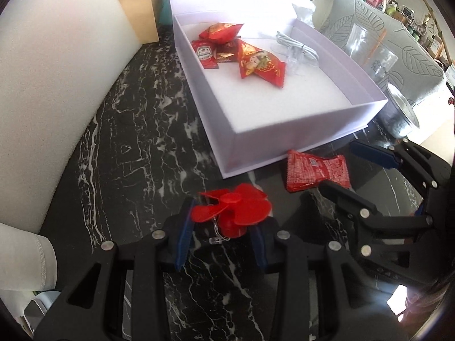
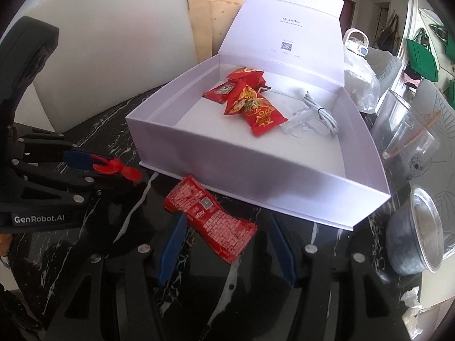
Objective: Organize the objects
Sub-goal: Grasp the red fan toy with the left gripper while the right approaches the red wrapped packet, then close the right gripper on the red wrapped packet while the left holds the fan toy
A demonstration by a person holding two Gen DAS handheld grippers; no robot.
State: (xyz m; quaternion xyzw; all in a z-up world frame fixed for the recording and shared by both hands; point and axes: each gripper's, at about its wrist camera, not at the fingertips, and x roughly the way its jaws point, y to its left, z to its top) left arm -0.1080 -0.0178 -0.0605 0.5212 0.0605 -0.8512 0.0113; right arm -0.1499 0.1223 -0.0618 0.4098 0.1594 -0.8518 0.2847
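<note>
A small red fan (image 1: 231,207) sits between the blue pads of my left gripper (image 1: 221,227), which is shut on its base just above the black marble table (image 1: 136,142). In the right wrist view the same left gripper (image 2: 93,167) holds the fan (image 2: 119,167) at the left. A red ketchup packet (image 2: 210,218) lies flat on the table in front of the white box (image 2: 256,187). My right gripper (image 2: 227,221) stands open with the packet's near end between its fingers, pads apart from it. The box (image 1: 298,139) holds red snack packets (image 1: 260,62) and a white cable (image 1: 295,47).
The box lid (image 2: 290,20) stands up at the back. A metal cup (image 2: 421,233) and a clear plastic cup (image 2: 406,136) stand right of the box. A white foam board (image 1: 57,85) borders the table's left side, with a brown paper bag (image 2: 202,22) behind.
</note>
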